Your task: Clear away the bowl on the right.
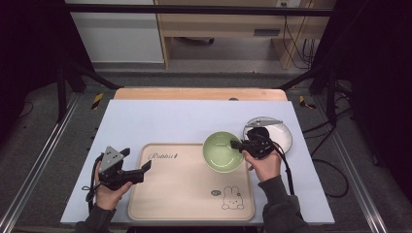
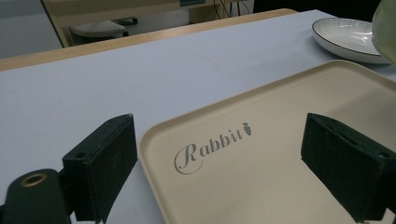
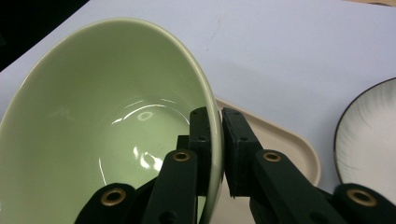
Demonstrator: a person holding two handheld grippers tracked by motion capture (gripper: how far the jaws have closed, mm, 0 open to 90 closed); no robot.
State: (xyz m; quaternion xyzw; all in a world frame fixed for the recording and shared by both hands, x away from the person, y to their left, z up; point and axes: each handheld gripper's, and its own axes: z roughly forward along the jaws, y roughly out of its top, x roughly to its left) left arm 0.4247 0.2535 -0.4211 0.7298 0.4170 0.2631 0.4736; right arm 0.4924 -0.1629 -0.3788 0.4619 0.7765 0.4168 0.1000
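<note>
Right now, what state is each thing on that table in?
Green bowl: empty, clamped by its rim, at the tray's far right corner.
Right claw: shut on the bowl's rim, one jaw inside, one outside.
Left claw: open, nothing between its jaws, at the tray's left edge.
Tray: flat on the table, nothing else on it.
White plate: empty, on the table beside the tray.
</note>
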